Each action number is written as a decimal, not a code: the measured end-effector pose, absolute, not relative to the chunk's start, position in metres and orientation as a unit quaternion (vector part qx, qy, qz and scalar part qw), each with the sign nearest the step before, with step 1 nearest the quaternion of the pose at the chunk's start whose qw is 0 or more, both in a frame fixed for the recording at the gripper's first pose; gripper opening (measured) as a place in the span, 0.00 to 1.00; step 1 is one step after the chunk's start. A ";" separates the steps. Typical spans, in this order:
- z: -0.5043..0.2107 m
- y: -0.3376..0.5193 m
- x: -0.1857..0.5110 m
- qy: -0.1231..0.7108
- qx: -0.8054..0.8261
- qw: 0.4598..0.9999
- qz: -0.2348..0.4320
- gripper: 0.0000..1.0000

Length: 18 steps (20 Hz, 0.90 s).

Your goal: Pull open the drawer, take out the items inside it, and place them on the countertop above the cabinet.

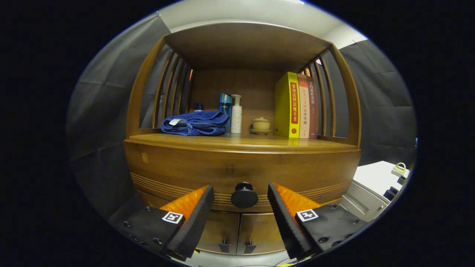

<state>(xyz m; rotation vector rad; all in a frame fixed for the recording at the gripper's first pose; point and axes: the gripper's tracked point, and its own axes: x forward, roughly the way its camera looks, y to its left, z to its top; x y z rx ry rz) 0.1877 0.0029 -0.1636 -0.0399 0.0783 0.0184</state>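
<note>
The wooden countertop (207, 141) carries a folded blue towel (196, 123), bottles (236, 114), a lidded cup (261, 124) and books (295, 106).

Blue towel (196, 123), yellow book (287, 105), black knob (244, 195) on the ribbed brown drawer (237, 170).

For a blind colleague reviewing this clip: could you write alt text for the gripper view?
The open gripper has its fingers on either side of the closed drawer's round knob, not touching it. On the countertop above sit a folded blue towel, two bottles, a small lidded cup and upright books.

Drawer knob (244, 195) between gripper (240, 195) jaws; towel (196, 123) left, books (295, 106) right.
</note>
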 end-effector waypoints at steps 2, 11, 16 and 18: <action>-0.170 0.003 0.196 0.044 -0.022 0.999 0.004 0.95; -0.199 -0.008 0.221 0.069 0.048 0.996 -0.010 0.72; -0.200 -0.005 0.220 0.074 0.028 0.997 -0.009 0.46; -0.203 -0.006 0.220 0.078 -0.008 0.997 -0.016 0.35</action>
